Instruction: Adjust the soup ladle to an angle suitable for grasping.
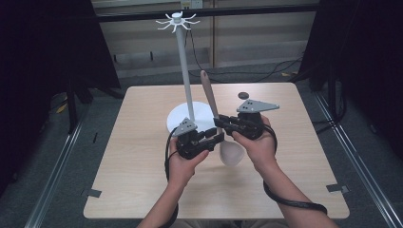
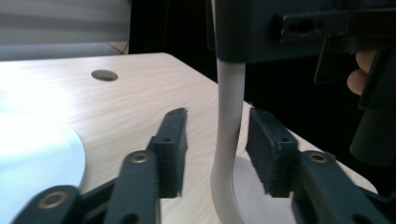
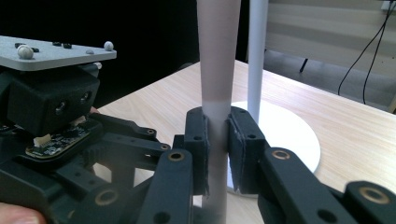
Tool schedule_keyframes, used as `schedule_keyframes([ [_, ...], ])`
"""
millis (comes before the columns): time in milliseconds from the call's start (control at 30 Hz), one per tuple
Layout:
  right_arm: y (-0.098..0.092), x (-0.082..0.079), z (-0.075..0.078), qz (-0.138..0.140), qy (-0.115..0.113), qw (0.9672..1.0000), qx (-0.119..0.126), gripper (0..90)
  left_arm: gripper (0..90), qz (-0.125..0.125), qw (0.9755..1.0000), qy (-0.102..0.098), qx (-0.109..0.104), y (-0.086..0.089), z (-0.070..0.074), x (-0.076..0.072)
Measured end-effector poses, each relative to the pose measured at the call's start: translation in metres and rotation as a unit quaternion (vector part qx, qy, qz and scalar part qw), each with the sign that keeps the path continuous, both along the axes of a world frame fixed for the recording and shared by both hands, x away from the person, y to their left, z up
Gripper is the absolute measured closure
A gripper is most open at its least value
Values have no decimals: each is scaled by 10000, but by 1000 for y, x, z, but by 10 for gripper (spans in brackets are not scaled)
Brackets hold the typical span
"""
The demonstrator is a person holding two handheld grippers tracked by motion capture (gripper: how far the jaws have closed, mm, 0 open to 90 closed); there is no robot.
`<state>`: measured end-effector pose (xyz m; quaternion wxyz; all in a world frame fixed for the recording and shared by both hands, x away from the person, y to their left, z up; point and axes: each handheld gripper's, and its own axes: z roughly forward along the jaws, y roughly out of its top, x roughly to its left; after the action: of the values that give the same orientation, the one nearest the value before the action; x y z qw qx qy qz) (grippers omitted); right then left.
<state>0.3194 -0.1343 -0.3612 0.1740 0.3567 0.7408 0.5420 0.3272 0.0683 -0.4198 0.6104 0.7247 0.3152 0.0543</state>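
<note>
Upright, spoon (image 3: pixel 217 70) clamped in right fingers (image 3: pixel 196 140), between parted left fingers (image 2: pixel 170 144)

Even overhead light, dark edges, slight blur

The high view looks forward and down over the whole table (image 1: pixel 142 190) from the person's side. Each gripper view rides low and close, looking along its own jaws — both gripper views, like the high one, take in the spoon (image 2: pixel 229 140) and the white stand base (image 3: pixel 289 126).
</note>
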Motion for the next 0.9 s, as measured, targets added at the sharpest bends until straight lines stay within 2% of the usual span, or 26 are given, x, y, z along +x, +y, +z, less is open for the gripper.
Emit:
schedule_keyframes([
  [200, 9, 0, 0, 18, -4, 9999, 108, 792, 753, 41, 9999, -148, 5, 1, 5, 0],
  [267, 11, -1, 0, 14, 17, 9998, 181, 791, 787, 31, 9999, -131, -57, 3, 5, 1],
  [367, 11, -1, 0, -16, 31, 9996, 269, 790, 795, 22, 9998, -186, 17, 5, 7, 1],
  [400, 10, -1, -1, -10, 55, 9992, 402, 790, 798, -55, 9997, -251, 33, 6, 8, 2],
  [433, 9, -2, -2, -1, 54, 9991, 428, 789, 799, -68, 9997, -245, 46, 6, 8, 2],
  [667, 4, -3, -4, 9, 85, 9986, 523, 786, 801, -153, 9991, -303, 243, 5, 10, 2],
  [900, 1, -3, -8, 4, 71, 9979, 643, 781, 802, -247, 9985, -349, 329, 5, 11, 4],
])
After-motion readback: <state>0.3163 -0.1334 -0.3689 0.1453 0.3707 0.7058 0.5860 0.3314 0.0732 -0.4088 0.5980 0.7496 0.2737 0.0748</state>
